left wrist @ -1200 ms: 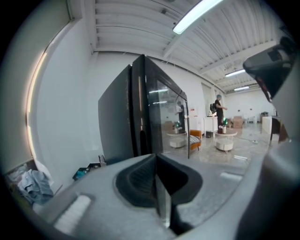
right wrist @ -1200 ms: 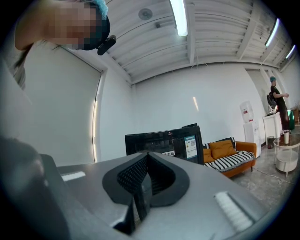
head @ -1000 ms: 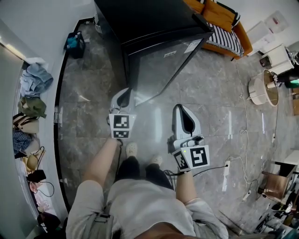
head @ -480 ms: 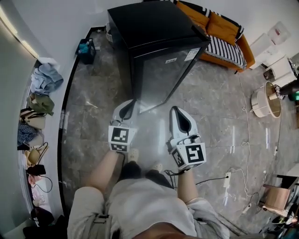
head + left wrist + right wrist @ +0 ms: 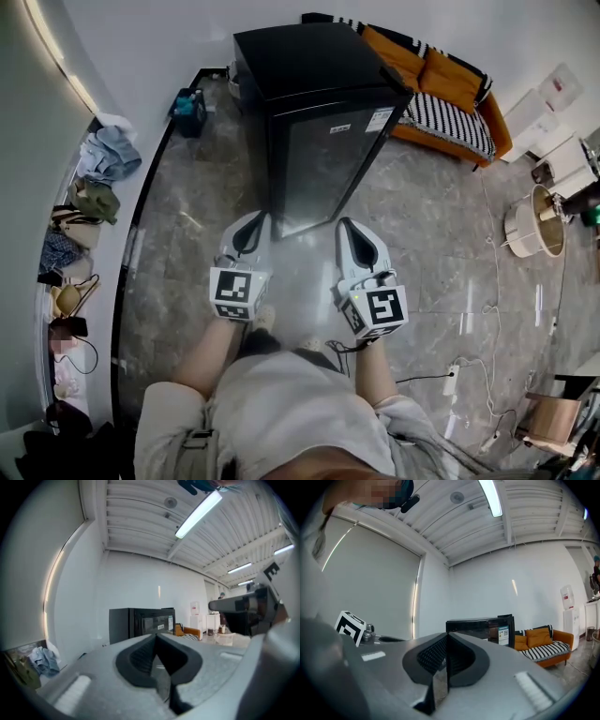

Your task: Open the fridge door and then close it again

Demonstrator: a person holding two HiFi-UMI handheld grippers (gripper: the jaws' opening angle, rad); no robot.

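While both tools are hovering short of the fridge (image 5: 323,112), its door is sitting shut.
Left tool (image 5: 255,223) and right tool (image 5: 347,228) are pointing level at the fridge front, side by side and apart from it, each with its jaws pressed together on nothing. Black and glass-fronted, the fridge is standing on the grey marble floor (image 5: 422,216) with its back near the white wall. An orange sofa (image 5: 441,70) is sitting just beside the fridge on its right, and a blue basket (image 5: 187,101) is resting near its left side.
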